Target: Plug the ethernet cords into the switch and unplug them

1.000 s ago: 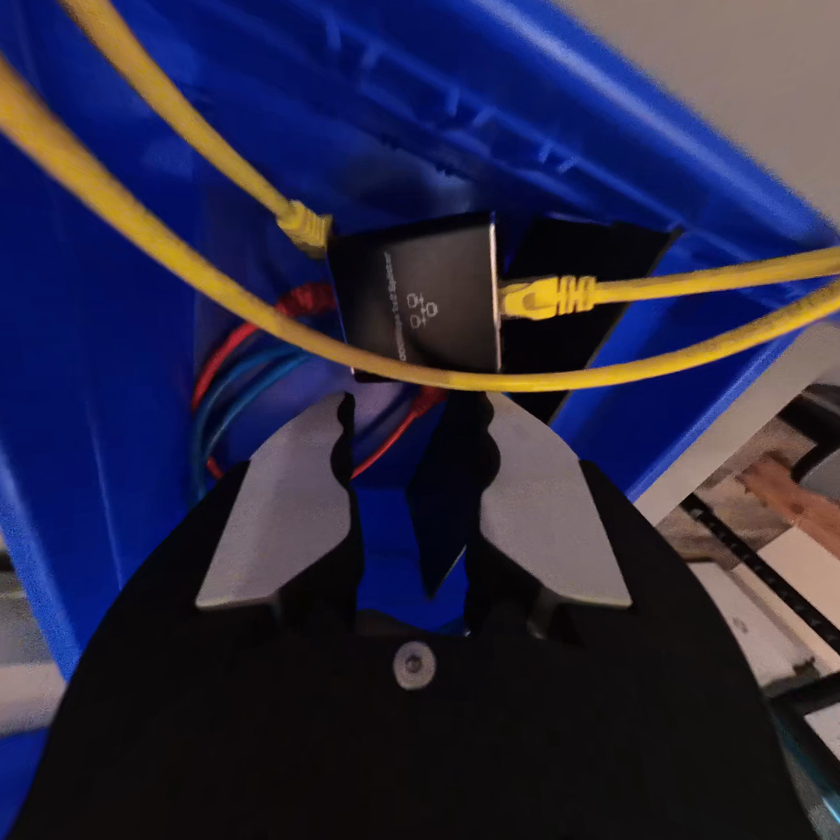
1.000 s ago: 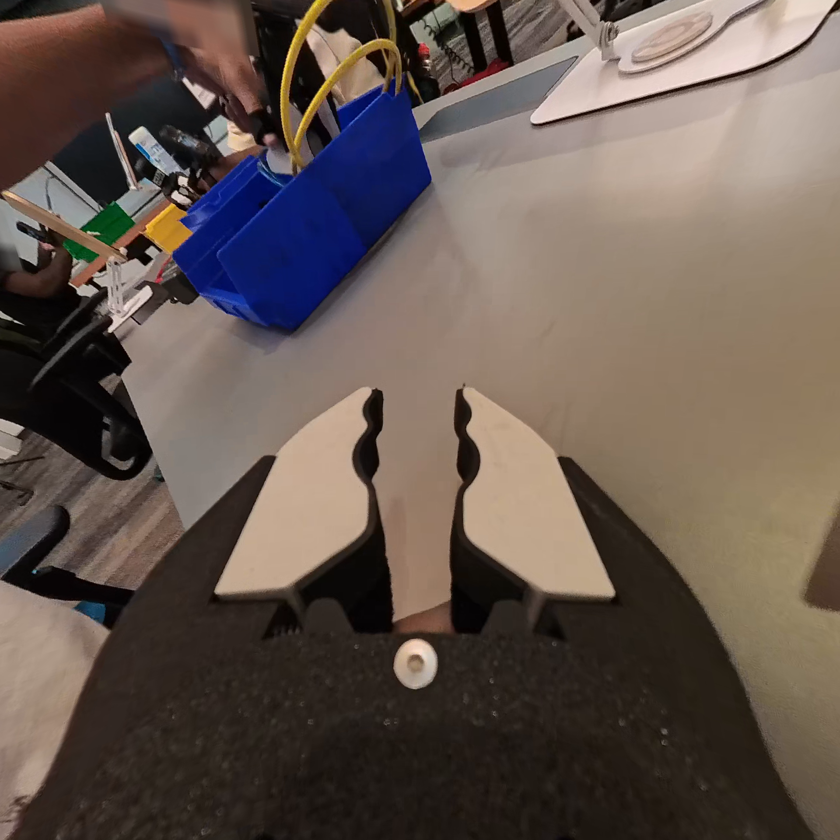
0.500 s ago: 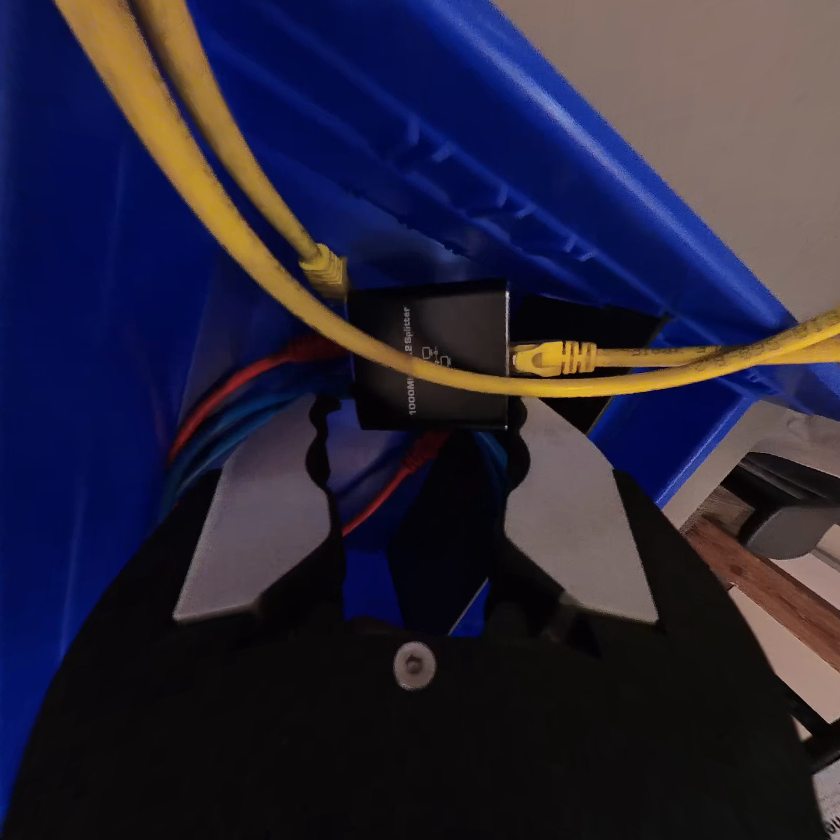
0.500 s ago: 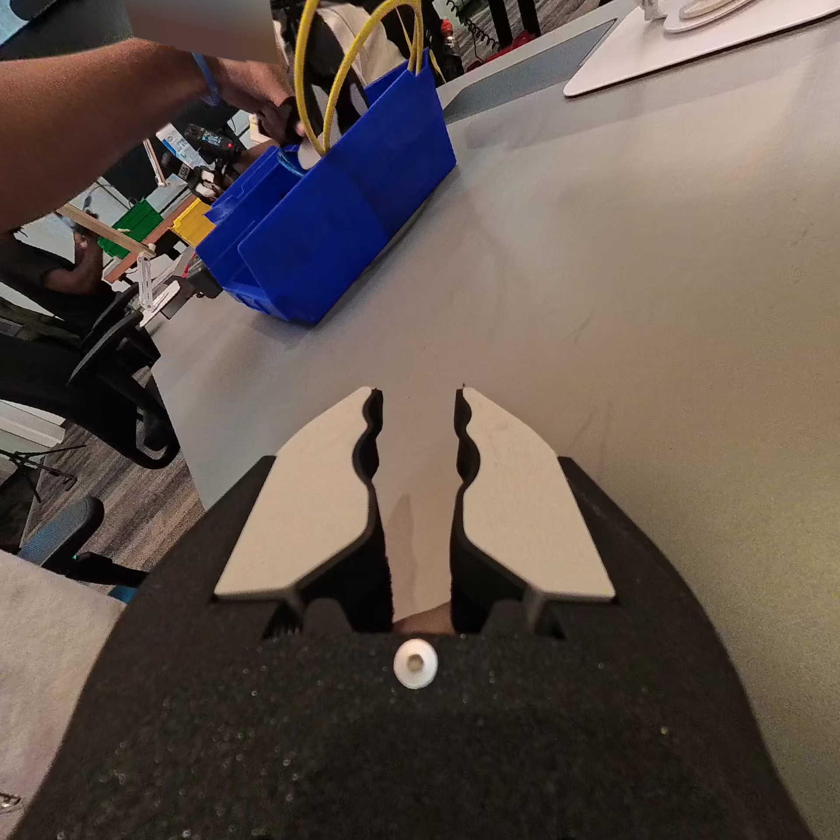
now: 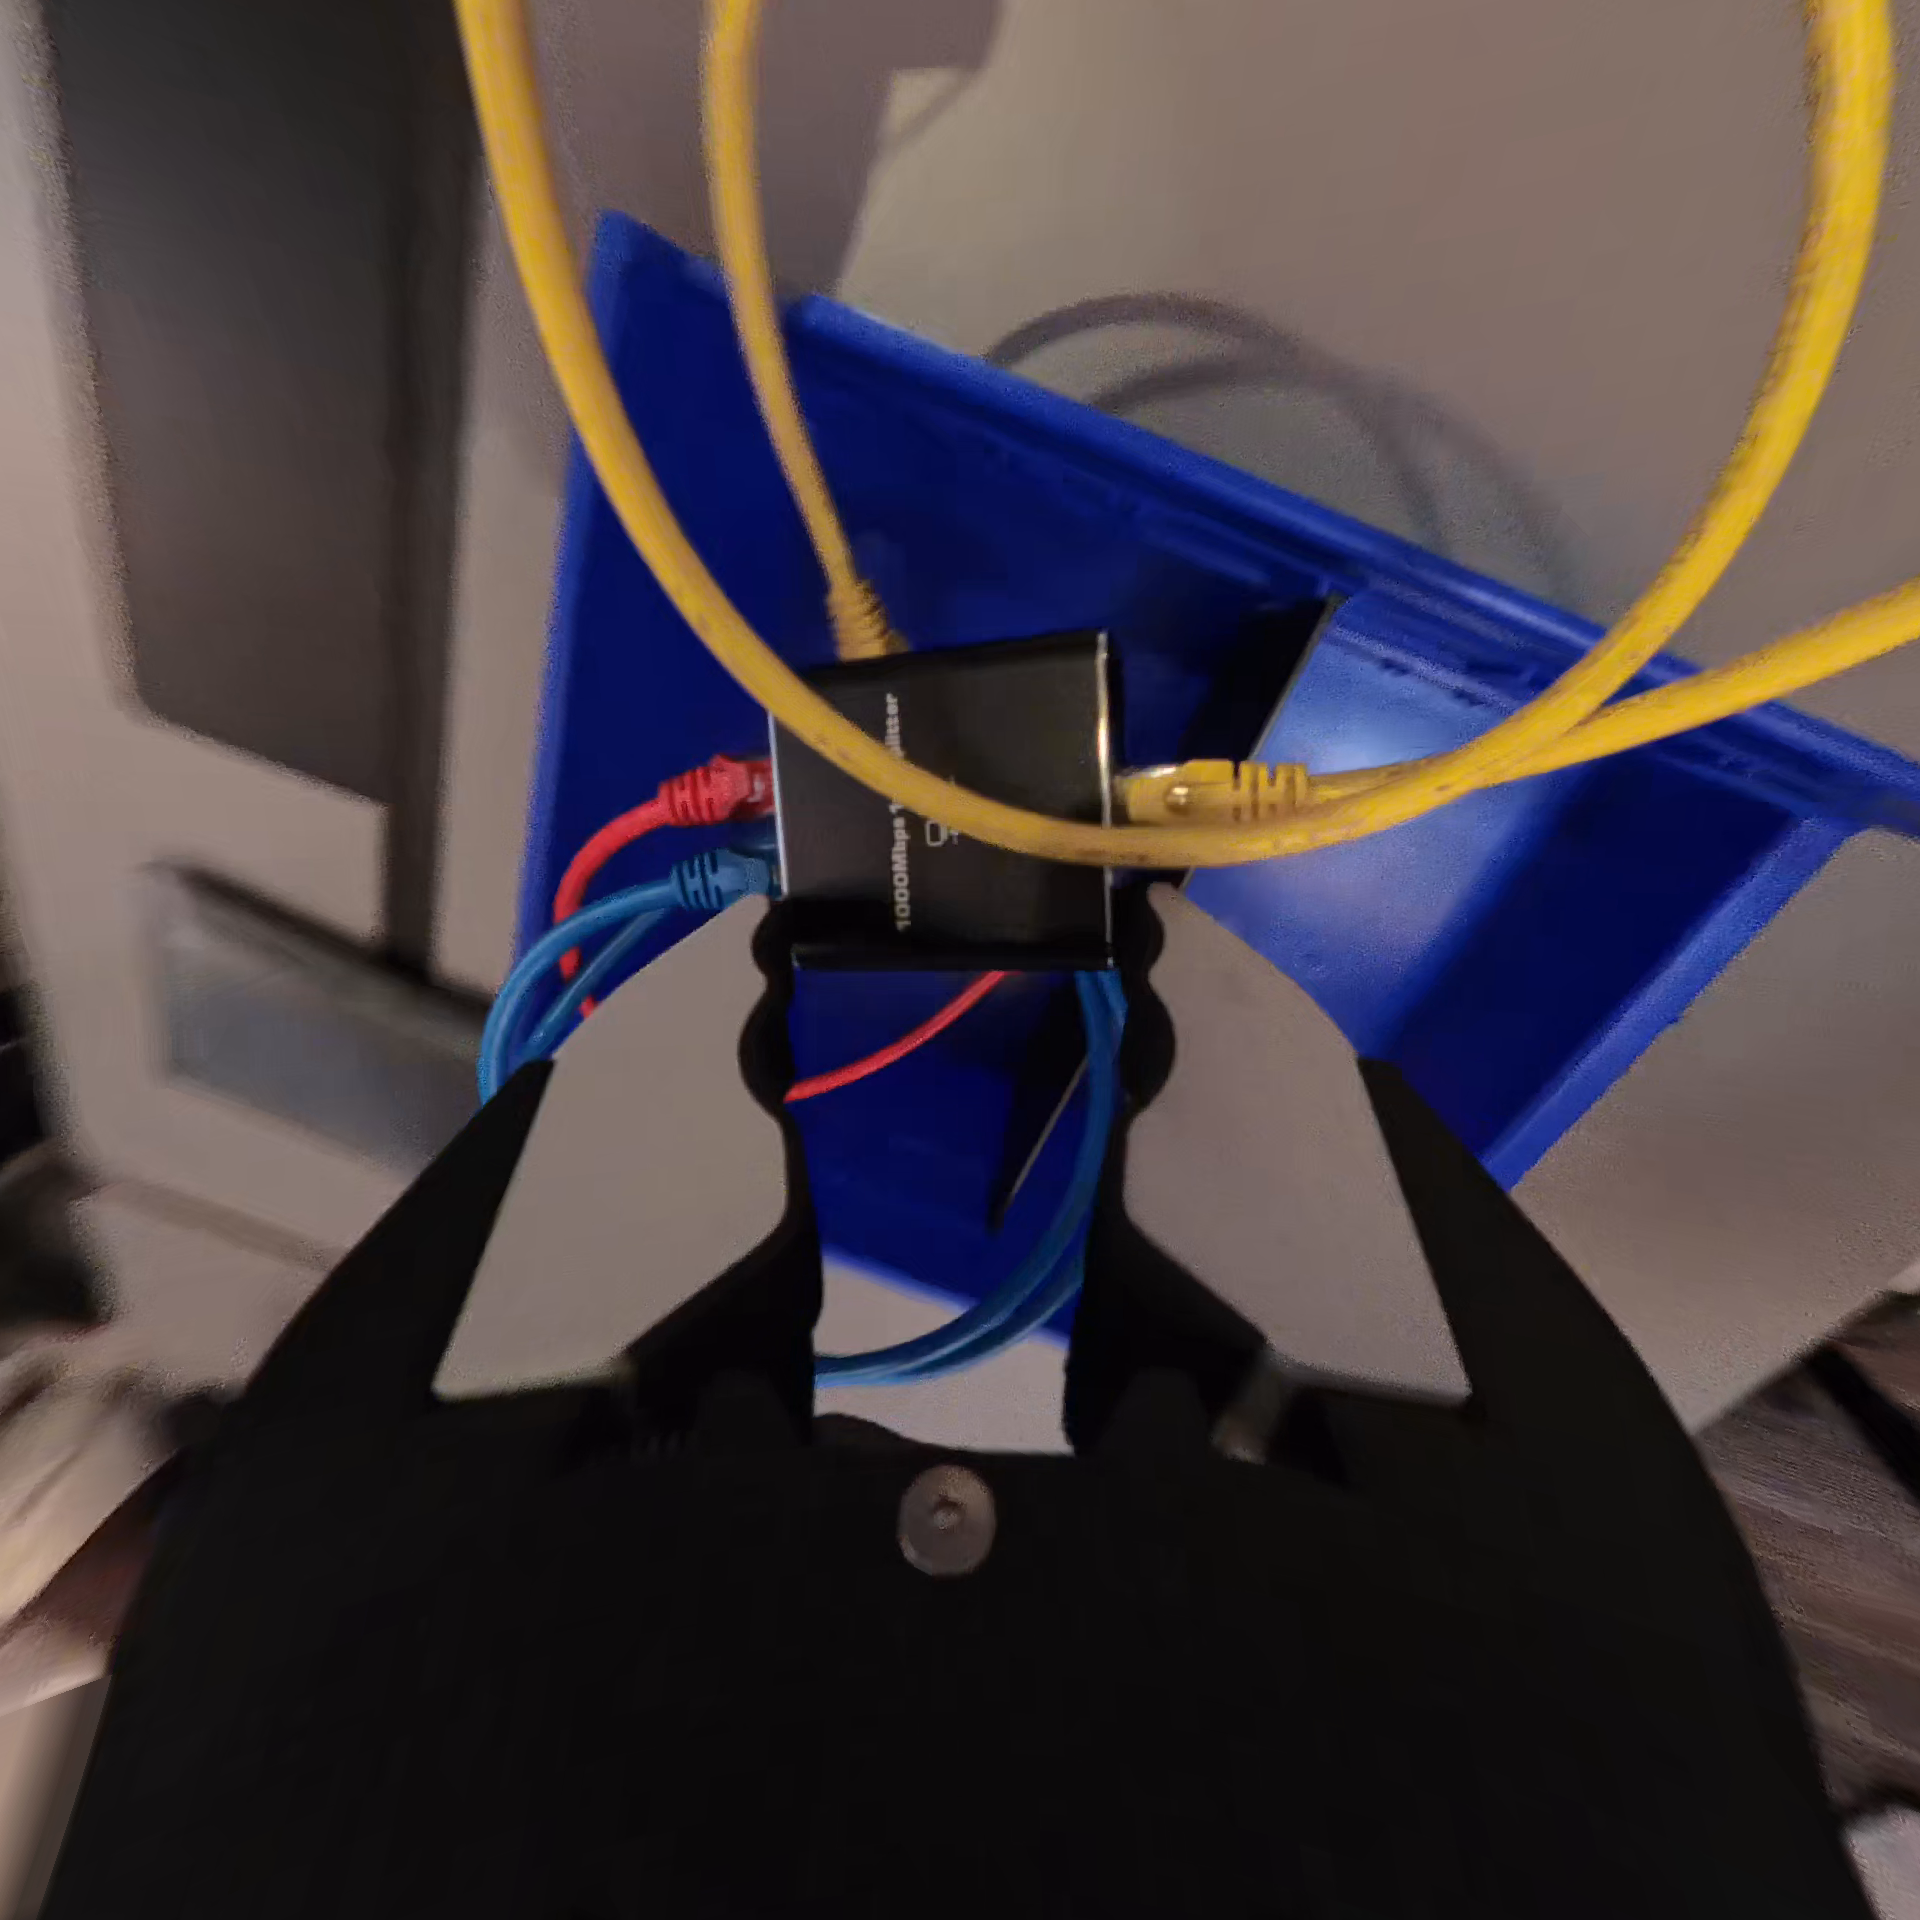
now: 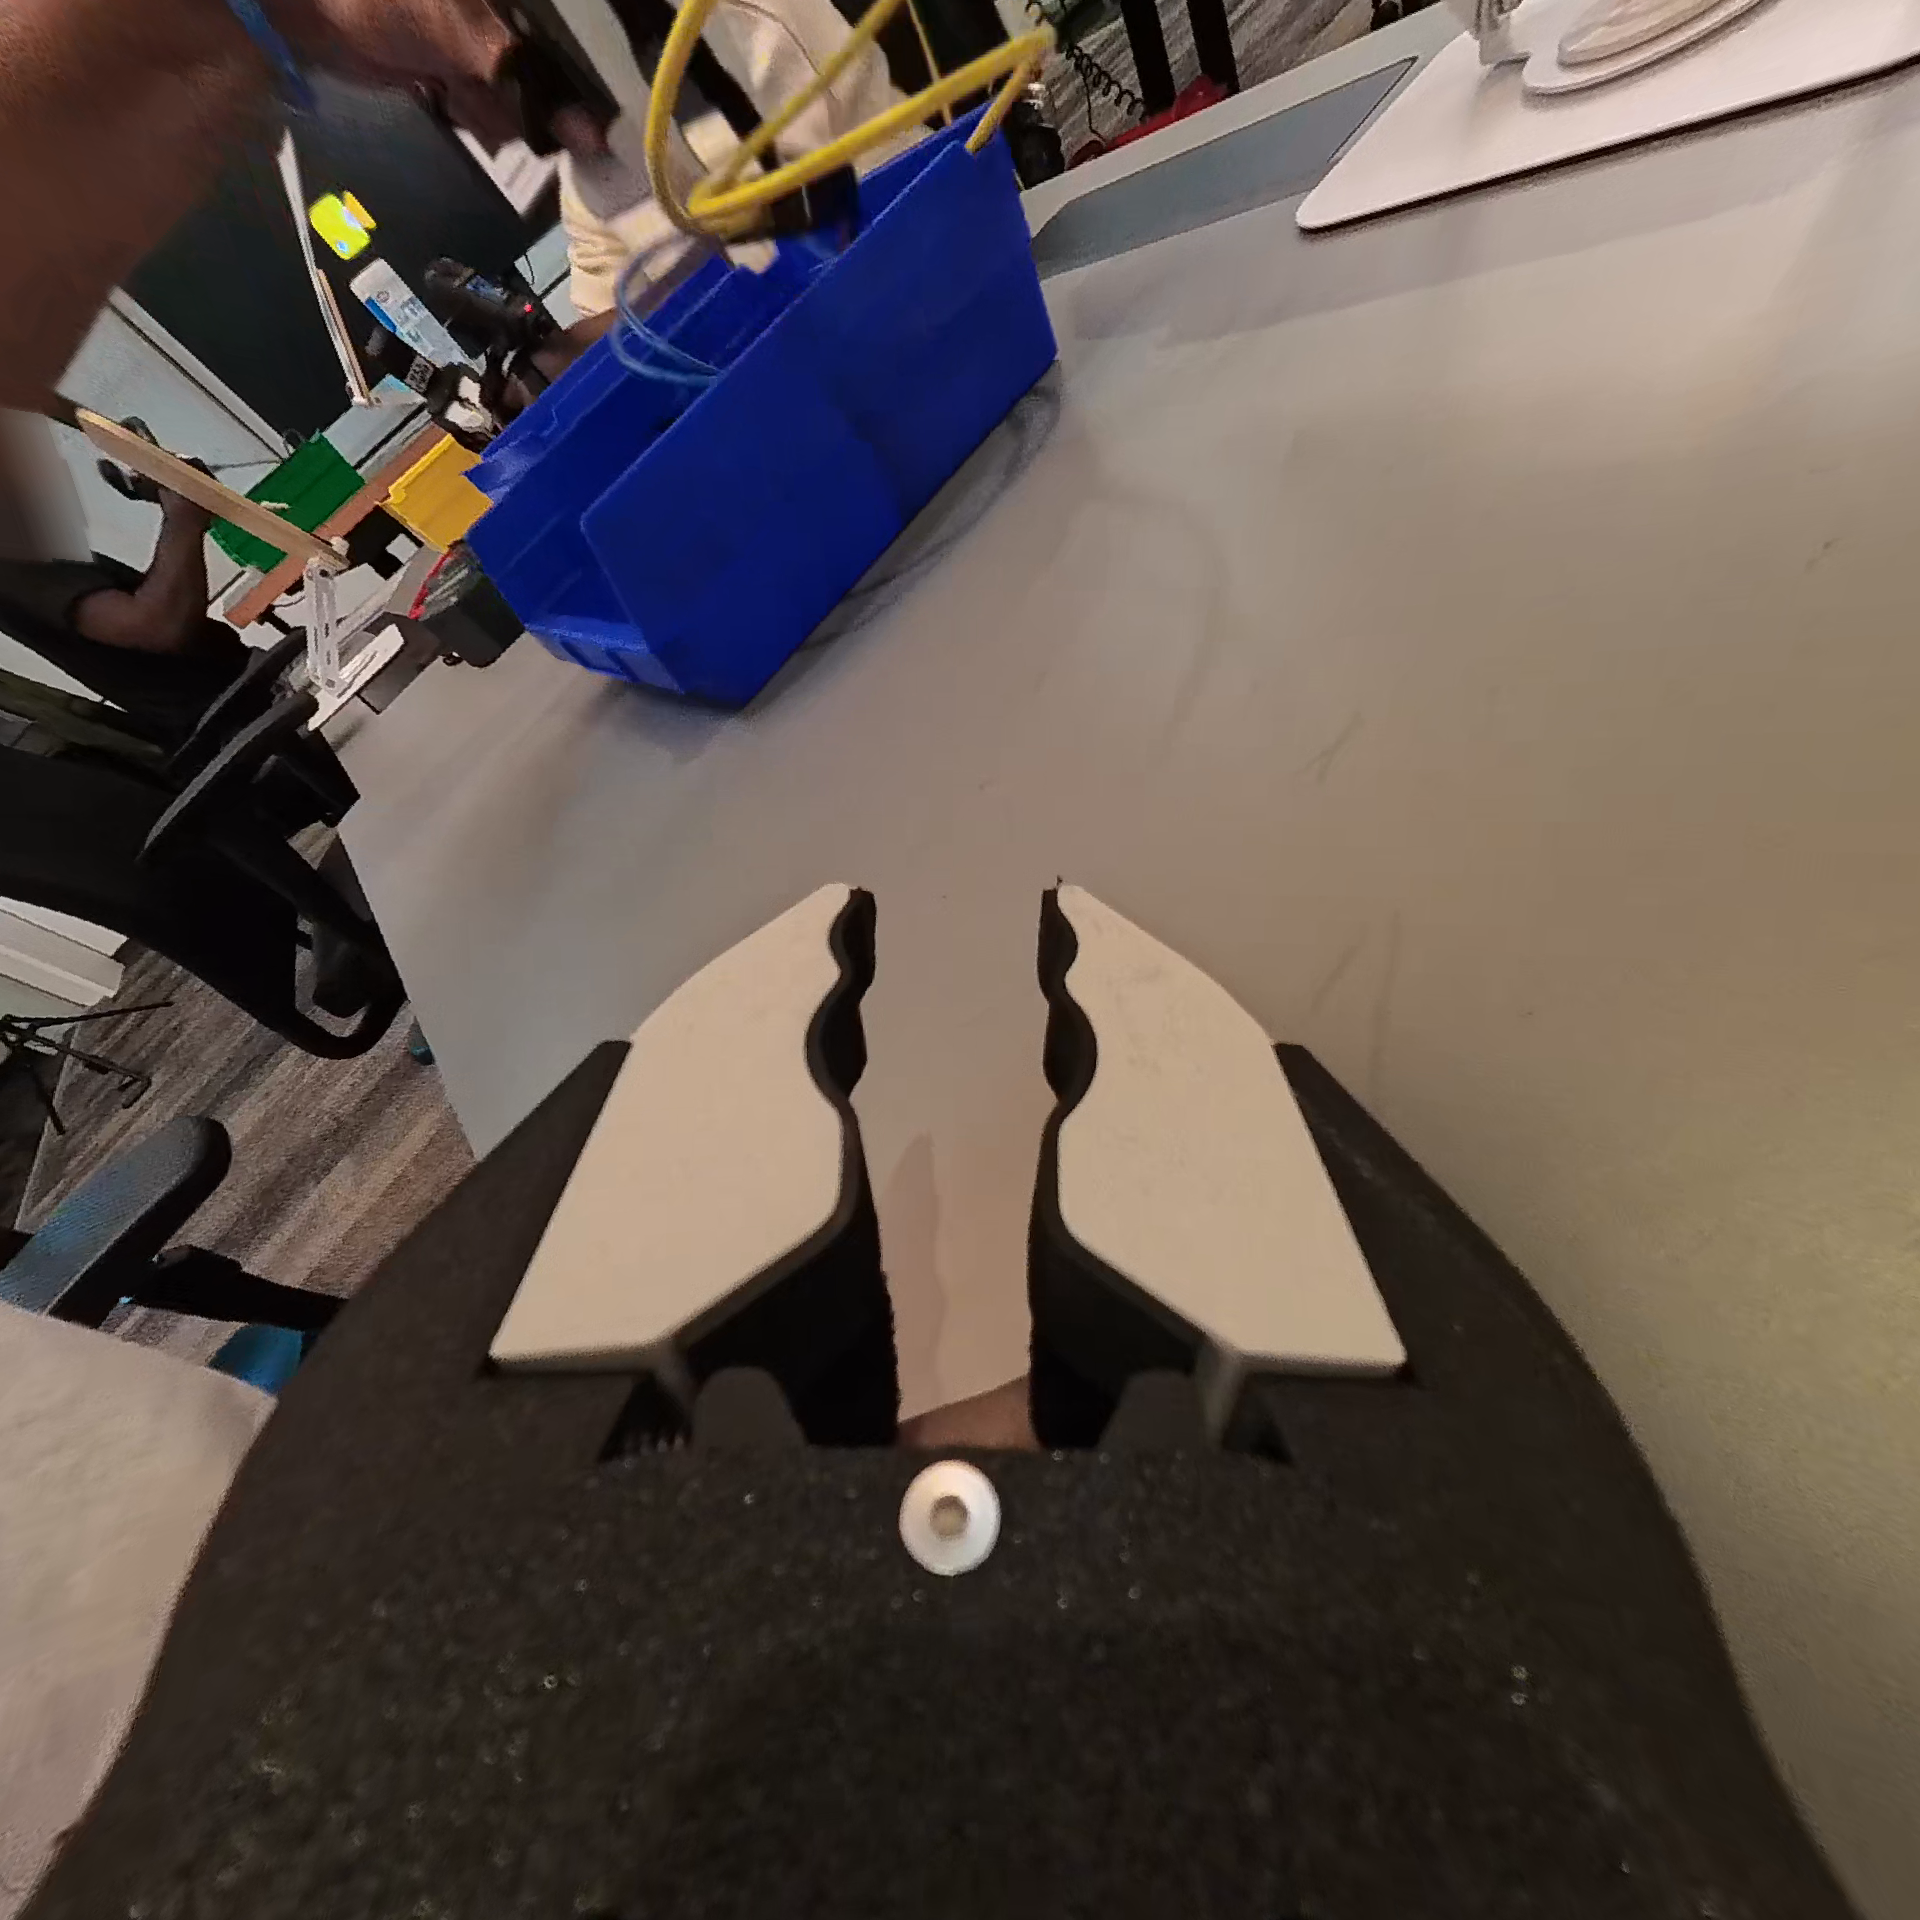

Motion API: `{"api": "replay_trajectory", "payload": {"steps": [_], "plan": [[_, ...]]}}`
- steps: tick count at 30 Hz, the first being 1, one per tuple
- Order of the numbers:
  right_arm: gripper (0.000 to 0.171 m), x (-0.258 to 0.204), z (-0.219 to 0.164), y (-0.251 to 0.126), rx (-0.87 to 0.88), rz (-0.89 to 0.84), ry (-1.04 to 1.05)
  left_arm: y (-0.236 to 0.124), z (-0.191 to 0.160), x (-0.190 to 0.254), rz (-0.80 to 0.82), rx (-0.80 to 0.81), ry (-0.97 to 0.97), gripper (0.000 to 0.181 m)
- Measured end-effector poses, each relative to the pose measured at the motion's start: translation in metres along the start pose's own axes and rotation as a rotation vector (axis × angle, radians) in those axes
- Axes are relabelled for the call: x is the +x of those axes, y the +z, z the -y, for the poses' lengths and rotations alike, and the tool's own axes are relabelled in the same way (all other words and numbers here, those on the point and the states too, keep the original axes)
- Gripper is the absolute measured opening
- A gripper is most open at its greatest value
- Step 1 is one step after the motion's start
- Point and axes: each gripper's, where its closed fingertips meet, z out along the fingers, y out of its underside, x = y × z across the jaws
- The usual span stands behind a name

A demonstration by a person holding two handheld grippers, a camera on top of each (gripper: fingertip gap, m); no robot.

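In the left wrist view my left gripper (image 5: 951, 925) is shut on the near end of the black switch (image 5: 987, 790), one pad on each side. It holds the switch above the blue bin (image 5: 1455, 935). Plugged into the switch are a yellow cord on the right (image 5: 1216, 795), another yellow cord at the far left corner (image 5: 857, 613), a red cord (image 5: 717, 790) and a blue cord (image 5: 717, 878). The right wrist view shows the switch (image 6: 821, 197) above the bin (image 6: 810, 499), with yellow loops (image 6: 790, 177) over it. My right gripper (image 6: 951, 894) is open and empty over the grey table (image 6: 1455, 623).
A white mat (image 6: 1558, 135) lies at the table's back right. A person's arm (image 6: 125, 156) reaches in from the upper left. Off the table's left edge are black office chairs (image 6: 208, 831) and green (image 6: 301, 488) and yellow (image 6: 436, 488) bins. One gripper's finger ends stand about 45 centimeters off the other's.
My left gripper opened wider around the switch inside the bin, then closed on it and lifted it out with its cords. The right gripper stayed open, its view shifting slightly.
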Motion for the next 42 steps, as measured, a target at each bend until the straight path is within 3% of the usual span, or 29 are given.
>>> {"api": "replay_trajectory", "payload": {"steps": [6, 10, 12, 15, 19, 25, 26, 30, 32, 38, 42], "plan": [[0.031, 0.000, 0.002, -0.009, 0.009, -0.025, -0.036, -0.098, 0.023, -0.016, 0.496, -0.003, 0.097, 0.061], [0.031, -0.001, 0.004, -0.014, 0.021, -0.037, -0.055, -0.184, 0.062, -0.002, 0.772, 0.179, 0.077, 0.060], [0.031, -0.003, 0.007, -0.015, 0.035, -0.041, -0.065, -0.223, 0.085, 0.016, 0.845, 0.299, 0.063, 0.060], [0.031, -0.007, 0.011, -0.018, 0.062, -0.045, -0.100, -0.248, 0.122, 0.059, 0.763, 0.442, 0.058, 0.060], [0.032, -0.019, 0.017, -0.019, 0.091, -0.049, -0.212, -0.213, 0.163, 0.106, 0.548, 0.476, 0.062, 0.060], [0.035, -0.034, 0.016, -0.004, 0.095, -0.078, -0.319, -0.081, 0.202, 0.157, 0.168, 0.399, -0.028, 0.059], [0.038, -0.035, 0.020, 0.001, 0.116, -0.086, -0.308, -0.061, 0.209, 0.167, 0.106, 0.405, -0.031, 0.025], [0.046, -0.017, 0.046, 0.022, 0.187, -0.174, -0.240, 0.008, 0.222, 0.190, -0.014, 0.383, -0.075, 0.014], [0.051, 0.000, 0.046, 0.034, 0.145, -0.210, -0.189, 0.025, 0.227, 0.204, -0.085, 0.431, -0.110, 0.000], [0.047, 0.010, 0.029, 0.018, 0.083, -0.191, -0.118, 0.032, 0.204, 0.226, -0.092, 0.511, -0.057, 0.001], [0.043, 0.013, 0.020, 0.007, 0.050, -0.184, -0.148, 0.058, 0.198, 0.234, 0.097, 0.488, 0.224, 0.041]]}}
